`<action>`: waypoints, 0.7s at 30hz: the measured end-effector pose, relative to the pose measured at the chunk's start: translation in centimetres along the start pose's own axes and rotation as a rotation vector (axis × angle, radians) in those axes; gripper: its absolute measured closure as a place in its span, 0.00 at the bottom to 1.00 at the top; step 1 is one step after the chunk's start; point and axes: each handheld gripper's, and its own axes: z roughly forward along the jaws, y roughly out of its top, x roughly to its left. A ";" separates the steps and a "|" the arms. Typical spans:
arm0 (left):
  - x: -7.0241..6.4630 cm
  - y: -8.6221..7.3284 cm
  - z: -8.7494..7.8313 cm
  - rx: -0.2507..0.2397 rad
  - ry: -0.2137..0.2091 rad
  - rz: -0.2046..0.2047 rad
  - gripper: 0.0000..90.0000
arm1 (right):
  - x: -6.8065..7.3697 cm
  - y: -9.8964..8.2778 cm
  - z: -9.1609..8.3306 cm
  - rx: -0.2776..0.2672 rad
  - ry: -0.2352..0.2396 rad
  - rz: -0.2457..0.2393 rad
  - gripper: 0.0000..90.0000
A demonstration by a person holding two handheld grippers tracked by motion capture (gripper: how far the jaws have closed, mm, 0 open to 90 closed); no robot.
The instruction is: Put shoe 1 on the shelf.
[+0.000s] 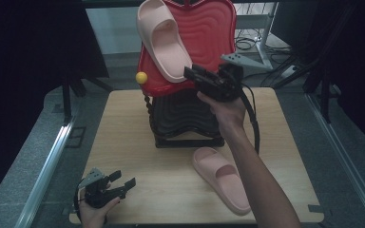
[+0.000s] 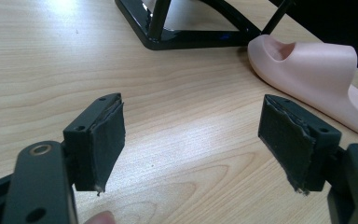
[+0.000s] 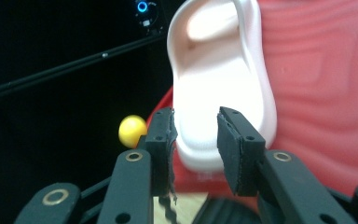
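Pink slipper (image 1: 163,40) lies on the red tray (image 1: 214,28), high view; my right gripper (image 1: 189,72) at its heel. Left gripper (image 2: 191,140) view: jaws released over table (image 2: 42,60). Right gripper view: jaws parted, ungripped; next, probably retreat toward the second slipper (image 1: 222,179).

- A lab or recording studio, not a home.
- Black curtains (image 1: 33,42) hang on both sides of the wooden bench (image 1: 123,142).
- Metal rails (image 1: 47,161) run along the bench's sides on grey carpet.
- Loose cables (image 1: 247,42) and a stand's legs lie behind the bench.
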 end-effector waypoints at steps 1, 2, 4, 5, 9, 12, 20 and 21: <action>-0.1 0.0 0.0 0.003 0.000 -0.002 0.25 | 0.0 -0.4 -0.4 0.004 0.003 -0.003 0.74; 0.0 0.0 0.1 0.006 -0.001 0.005 0.25 | -0.1 -0.8 -0.8 0.008 0.007 -0.005 0.74; -0.1 0.0 0.1 0.009 -0.002 0.003 0.25 | -0.2 -1.6 -1.7 0.010 0.016 -0.001 0.74; -0.2 -0.1 0.2 0.008 -0.003 0.003 0.25 | -0.3 -2.0 -2.1 0.014 0.022 0.000 0.74; -0.2 -0.1 0.4 0.014 -0.008 0.005 0.25 | -0.5 -3.9 -3.7 0.019 0.046 0.012 0.73; -0.2 -0.2 0.4 0.017 -0.007 0.007 0.25 | -0.7 -5.1 -4.7 0.026 0.060 0.019 0.73; -0.3 -0.2 0.6 0.020 -0.005 0.004 0.25 | -1.7 -8.4 -7.7 0.062 0.073 0.014 0.73; -0.3 -0.2 0.6 0.020 -0.005 0.006 0.25 | -1.8 -9.0 -8.1 0.067 0.075 0.017 0.73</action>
